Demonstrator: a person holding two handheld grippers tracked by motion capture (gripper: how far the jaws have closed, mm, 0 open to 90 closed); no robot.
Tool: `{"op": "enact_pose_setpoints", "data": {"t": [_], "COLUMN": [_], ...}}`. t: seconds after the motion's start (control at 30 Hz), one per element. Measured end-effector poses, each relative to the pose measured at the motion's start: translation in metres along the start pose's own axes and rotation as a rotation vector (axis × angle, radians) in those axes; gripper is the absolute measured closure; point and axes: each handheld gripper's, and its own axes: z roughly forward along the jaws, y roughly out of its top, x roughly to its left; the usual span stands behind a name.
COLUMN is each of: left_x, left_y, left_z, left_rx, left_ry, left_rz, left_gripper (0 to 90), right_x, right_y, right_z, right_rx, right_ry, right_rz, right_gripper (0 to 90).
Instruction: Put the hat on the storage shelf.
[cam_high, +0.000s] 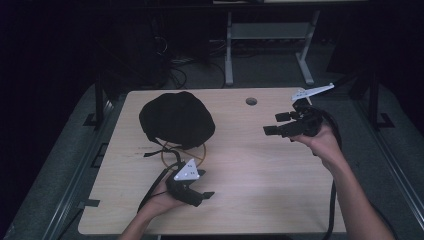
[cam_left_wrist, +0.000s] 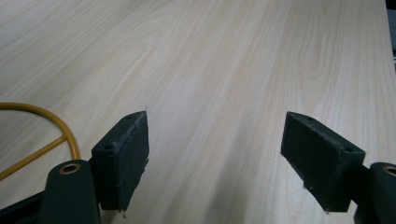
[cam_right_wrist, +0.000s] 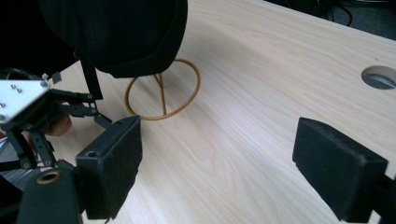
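A black hat sits on a yellow wire stand at the back left of the wooden table. My left gripper is low near the front edge, just in front of the stand, and points right. Its jaws stand wide open over bare wood, with the stand's ring at their left. My right gripper is held above the table's right side and points left toward the hat. It is open and empty. Beyond it are the hat and the ring.
A round cable hole is in the table's back edge. Black straps trail from the hat toward the left hand. The left gripper's grey plate lies left of the right gripper's jaws. A desk frame stands behind the table.
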Motion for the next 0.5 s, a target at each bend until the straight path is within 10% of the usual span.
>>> {"op": "enact_pose_setpoints", "data": {"t": [0.5], "left_x": [0.000], "left_y": [-0.001], "left_z": [0.001], "left_rx": [0.001], "left_ry": [0.006], "left_rz": [-0.008], "left_gripper": [21.9], "right_x": [-0.015], "right_y": [-0.044], "right_z": [-0.012], "right_rx": [0.003], "right_ry": [-0.017], "right_rz": [0.052], "right_gripper": [15.6]}}
